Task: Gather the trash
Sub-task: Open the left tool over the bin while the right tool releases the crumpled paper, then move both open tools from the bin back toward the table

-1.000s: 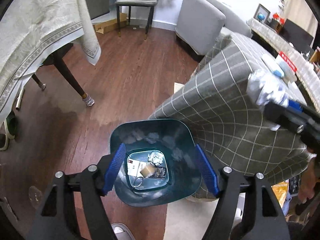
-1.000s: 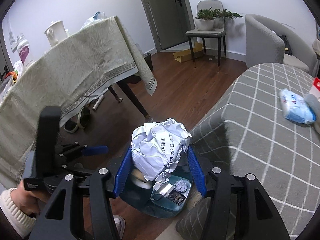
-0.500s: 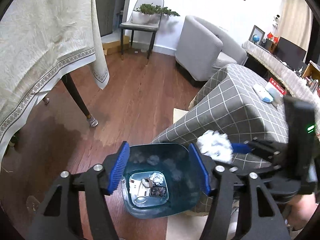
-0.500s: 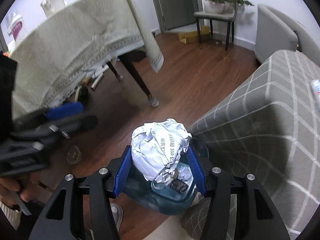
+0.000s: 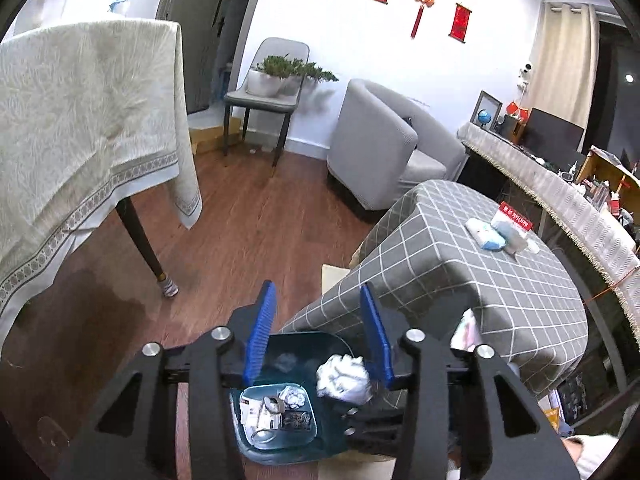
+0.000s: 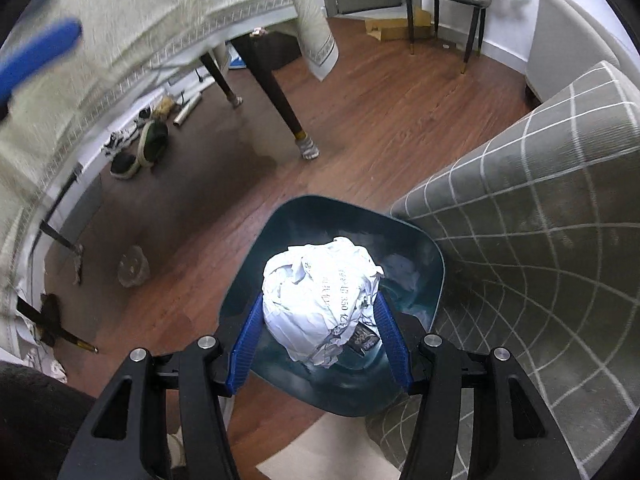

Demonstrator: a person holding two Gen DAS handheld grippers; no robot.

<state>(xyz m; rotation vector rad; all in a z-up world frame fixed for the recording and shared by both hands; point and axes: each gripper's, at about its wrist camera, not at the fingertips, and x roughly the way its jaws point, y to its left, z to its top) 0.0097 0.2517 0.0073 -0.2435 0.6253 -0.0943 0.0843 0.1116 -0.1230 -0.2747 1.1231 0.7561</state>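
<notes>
Trash bin [image 5: 280, 400], dark teal, stands on the floor below and ahead of the left claw [image 5: 318, 316]; jaws closing, narrower than a second ago, nothing between them, view raised to show more room. Crumpled paper ball [image 6: 320, 300] clamped between the pads of the right claw [image 6: 320, 308], now lowered right over the bin's mouth [image 6: 400, 232], checked tablecloth [image 6: 540, 240] just right.
</notes>
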